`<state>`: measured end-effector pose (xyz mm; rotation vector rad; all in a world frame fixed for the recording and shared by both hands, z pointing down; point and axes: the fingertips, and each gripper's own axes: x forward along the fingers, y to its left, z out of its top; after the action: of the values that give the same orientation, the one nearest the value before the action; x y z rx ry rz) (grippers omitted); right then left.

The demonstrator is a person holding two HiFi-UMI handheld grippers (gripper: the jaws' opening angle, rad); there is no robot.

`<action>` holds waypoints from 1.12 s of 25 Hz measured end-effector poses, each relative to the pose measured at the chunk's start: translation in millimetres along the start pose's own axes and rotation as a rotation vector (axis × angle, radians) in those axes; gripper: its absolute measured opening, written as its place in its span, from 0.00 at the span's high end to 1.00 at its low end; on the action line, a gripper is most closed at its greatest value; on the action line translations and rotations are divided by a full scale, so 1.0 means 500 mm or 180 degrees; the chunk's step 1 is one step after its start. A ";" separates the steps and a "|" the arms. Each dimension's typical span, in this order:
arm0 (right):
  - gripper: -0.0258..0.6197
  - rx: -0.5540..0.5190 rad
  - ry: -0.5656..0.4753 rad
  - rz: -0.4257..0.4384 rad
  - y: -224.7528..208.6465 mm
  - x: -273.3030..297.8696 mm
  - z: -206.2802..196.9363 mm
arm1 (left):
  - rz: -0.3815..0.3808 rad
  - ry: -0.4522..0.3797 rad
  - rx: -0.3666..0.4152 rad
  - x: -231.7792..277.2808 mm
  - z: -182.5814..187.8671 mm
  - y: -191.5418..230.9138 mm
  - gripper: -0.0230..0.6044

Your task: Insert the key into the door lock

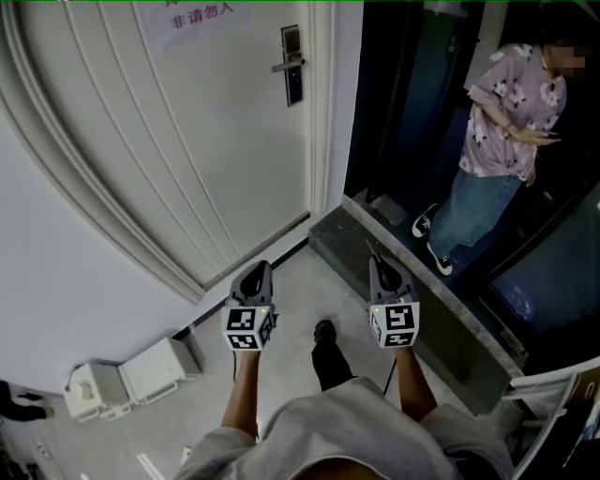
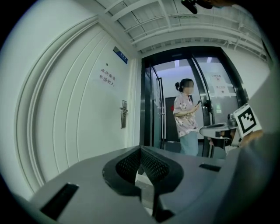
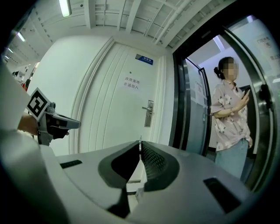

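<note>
A white panelled door (image 1: 187, 141) with a smooth painted face and raised, curved mouldings fills the upper left of the head view. The door lock (image 1: 292, 64), a dark upright plate with a silver lever handle, sits close to the door's right edge, just beside the white frame. A paper notice (image 1: 197, 14) with red print is stuck higher up on the door's face.

The right gripper (image 1: 380, 262), a grey moulded-plastic tool with dark ribbed pads, has its jaws pressed together on a thin flat metal key (image 3: 139, 141). The key is seen edge-on, and a narrow sliver of it pokes just past the fingertips. It is well apart from the lock and faces the door.

The left gripper (image 1: 254, 270), of the same grey plastic, is held level beside the right one. Its ribbed pads meet at the tips with nothing between them.

To the right of the door, a grey stone threshold (image 1: 412, 309) borders a dark glass doorway. A person in a floral shirt and blue jeans (image 1: 502, 141) stands there. White box-shaped units (image 1: 131, 375) rest on the floor along the curved wall at lower left.
</note>
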<state>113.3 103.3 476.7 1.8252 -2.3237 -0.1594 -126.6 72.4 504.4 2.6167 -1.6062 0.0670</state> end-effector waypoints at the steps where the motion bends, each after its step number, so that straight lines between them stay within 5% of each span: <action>1: 0.91 0.0006 -0.0001 0.0019 -0.016 0.039 -0.004 | 0.0011 0.0014 0.0016 0.037 0.004 0.010 0.93; 17: 0.91 -0.0035 -0.0234 0.0241 -0.247 0.603 0.080 | 0.0144 -0.0103 0.0116 0.602 0.135 0.176 0.93; 28: 0.91 0.0022 -0.0088 0.0403 -0.279 0.835 0.055 | 0.0197 0.0052 0.0060 0.791 0.123 0.270 0.93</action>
<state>144.6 -336.1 454.4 1.6828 -2.4525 -0.1598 -67.9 -344.8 477.5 2.5731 -1.6893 0.1074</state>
